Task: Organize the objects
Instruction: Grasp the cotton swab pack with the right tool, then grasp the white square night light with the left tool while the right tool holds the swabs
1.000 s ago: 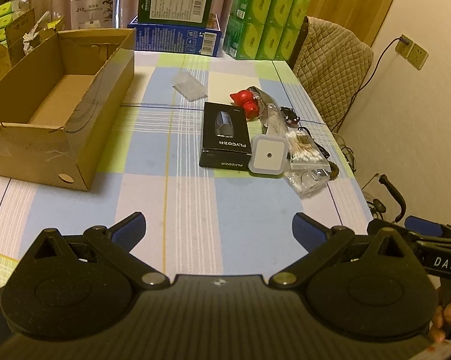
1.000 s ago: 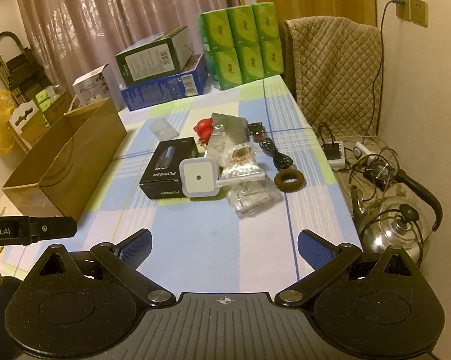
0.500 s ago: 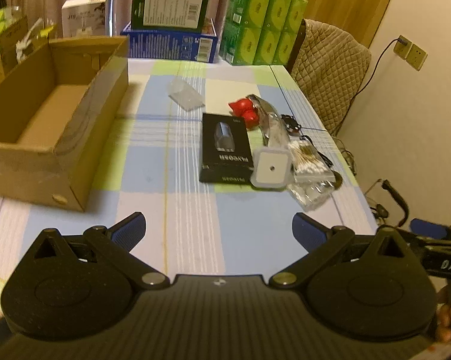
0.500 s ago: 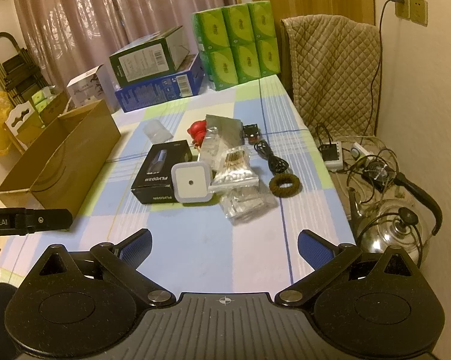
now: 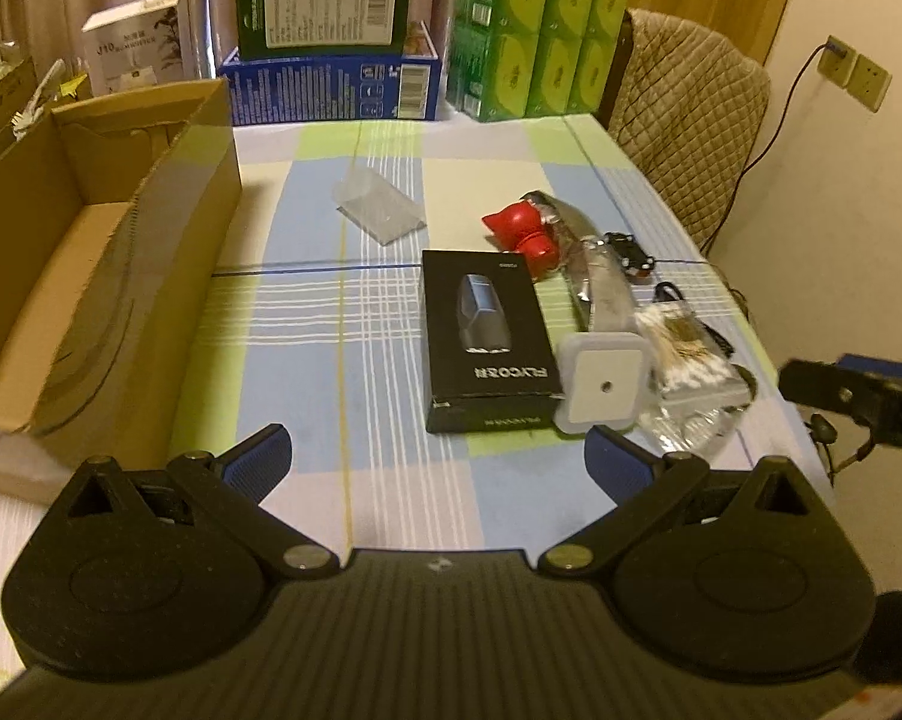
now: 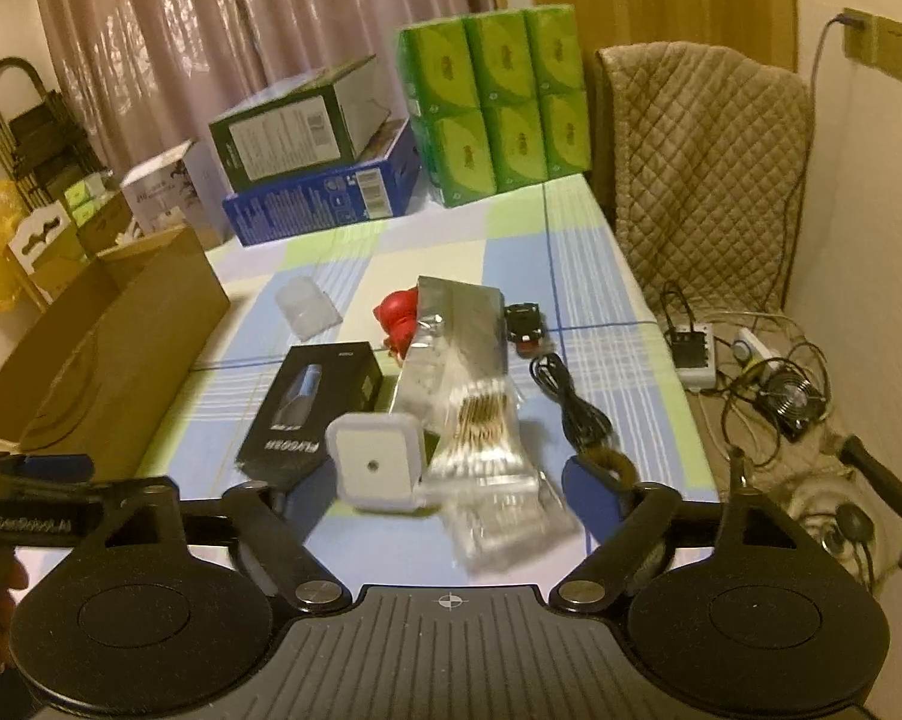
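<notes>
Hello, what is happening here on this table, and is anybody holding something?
A person holds two grippers over a checked table to tidy it. Both the left gripper and the right gripper are open and hold nothing. The right one points at a white square device beside a black box and a cotton swab bag. The cardboard box looks empty.
</notes>
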A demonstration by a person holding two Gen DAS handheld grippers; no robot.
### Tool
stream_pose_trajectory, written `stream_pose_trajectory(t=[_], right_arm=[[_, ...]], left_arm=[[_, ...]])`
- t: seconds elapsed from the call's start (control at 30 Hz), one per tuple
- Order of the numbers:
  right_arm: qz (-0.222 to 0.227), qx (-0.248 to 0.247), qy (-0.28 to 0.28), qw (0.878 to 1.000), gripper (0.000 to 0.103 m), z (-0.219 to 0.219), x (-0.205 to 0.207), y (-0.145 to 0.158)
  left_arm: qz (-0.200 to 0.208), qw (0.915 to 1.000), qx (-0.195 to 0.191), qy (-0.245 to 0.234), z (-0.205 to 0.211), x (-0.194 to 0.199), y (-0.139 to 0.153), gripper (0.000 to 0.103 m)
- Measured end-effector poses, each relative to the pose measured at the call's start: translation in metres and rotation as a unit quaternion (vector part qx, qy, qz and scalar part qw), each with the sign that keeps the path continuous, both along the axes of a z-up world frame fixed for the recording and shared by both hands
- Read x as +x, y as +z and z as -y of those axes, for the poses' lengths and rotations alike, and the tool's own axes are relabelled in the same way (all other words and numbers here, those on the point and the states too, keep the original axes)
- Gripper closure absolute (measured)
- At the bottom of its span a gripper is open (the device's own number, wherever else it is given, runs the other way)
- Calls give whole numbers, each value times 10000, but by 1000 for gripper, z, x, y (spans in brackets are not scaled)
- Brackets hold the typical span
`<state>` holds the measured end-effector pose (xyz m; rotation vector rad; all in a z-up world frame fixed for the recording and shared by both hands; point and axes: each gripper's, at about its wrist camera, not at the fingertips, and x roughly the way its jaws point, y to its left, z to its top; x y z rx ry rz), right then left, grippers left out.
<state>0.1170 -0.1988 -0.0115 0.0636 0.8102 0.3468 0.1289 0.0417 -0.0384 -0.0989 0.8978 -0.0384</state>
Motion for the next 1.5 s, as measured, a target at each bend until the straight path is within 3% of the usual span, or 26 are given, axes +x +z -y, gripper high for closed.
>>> stream_pose_trajectory(t=[0.13,0.4,0.57,0.67,0.9,1.03,1.17,1.27,1.37,1.5], right_arm=[[-277,-22,19,9996,35,-8,40,-20],[-616,-351,57,9975,43,-21,86,-58],[-717,-665,153,9951,71,-30,94,-71],[-635,-746,225,9949,79,-35,91,-72],[-603,-432,236,9970,82,-32,83,-67],[-582,-616,525,9950,82,-46,77,-71],[-613,-442,884,9932,82,-62,70,-74],[-756,-50,1206,9898,82,-71,67,-77],[-715,99,1022,9921,82,-65,69,-75],[-592,85,809,9949,82,-49,68,-66]], left_arm=[[-55,10000,-6,-40,-4,20,-13,1],[-79,9998,-136,-159,-5,52,-29,1],[-71,9996,-174,-218,-4,62,-32,1],[-85,9995,-198,-227,-5,63,-34,1],[-79,9987,-207,-465,5,59,-37,1],[-104,9991,-154,-374,-2,57,-39,1],[-77,9994,-119,-307,-12,50,-37,1],[-30,9995,-82,-311,-18,44,-36,1],[48,9989,-125,-457,-16,39,-36,2],[96,9974,-188,-688,-2,35,-41,11]])
